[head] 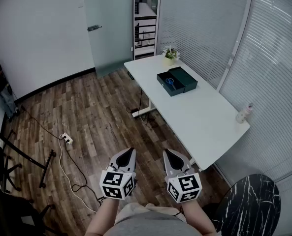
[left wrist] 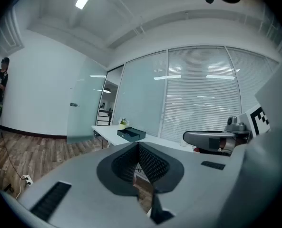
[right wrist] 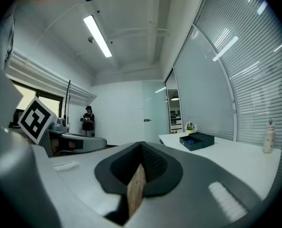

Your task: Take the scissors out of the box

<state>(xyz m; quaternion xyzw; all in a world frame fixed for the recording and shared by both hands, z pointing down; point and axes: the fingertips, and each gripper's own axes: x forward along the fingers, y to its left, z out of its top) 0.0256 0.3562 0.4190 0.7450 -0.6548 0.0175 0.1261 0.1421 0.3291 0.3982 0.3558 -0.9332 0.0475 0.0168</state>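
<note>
Grey jaws on the left gripper [head: 131, 151] and the right gripper [head: 167, 153] are sitting clenched together, gripping nothing, with only a sliver of wooden floor [head: 101, 112] showing through each seam. Both grippers are hanging side by side over that floor, close to the person's body and well short of the box [head: 163, 84]. Judging by how things lie, nothing of the task is done yet. The dark box is lying open on the white bench [head: 205, 117], its lid right beside its tray. The scissors [head: 170, 81], showing only as a small blue shape, are lying inside the tray, untouched. They are sitting well apart from both jaws, ahead of them, with a stretch of floor and the near part of the bench lying between. Beyond the box a small potted plant [head: 170, 54] is standing at the bench's far end, and on the near side of the box a pale bottle [head: 243, 113] is standing by the blinds. Everything seems to be remaining: approaching the box, spreading one pair of jaws, closing on the scissors and lifting them clear.
</note>
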